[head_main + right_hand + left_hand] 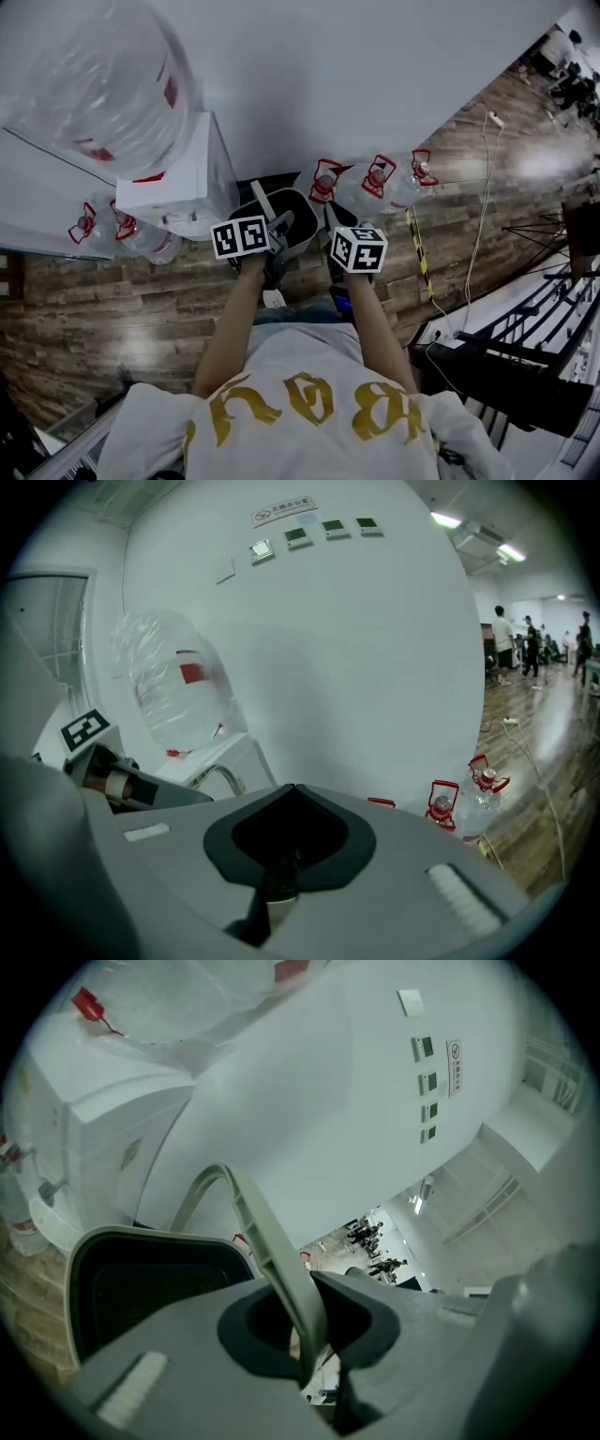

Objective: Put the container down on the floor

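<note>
Over wood floor (112,309), left tongs (312,1344) grip container (302,223) handle (255,1234).

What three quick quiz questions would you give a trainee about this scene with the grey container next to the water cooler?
1. Multiple choice: which part of the container is the left gripper shut on? A the rim; B the handle; C the base.
2. True or false: the right gripper is also clamped on the handle.
3. Fill in: the large bottle sits upside down on top of the white ____.

Key: 1 B. 2 False: its jaws are together, away from the handle. 3 water dispenser.
</note>
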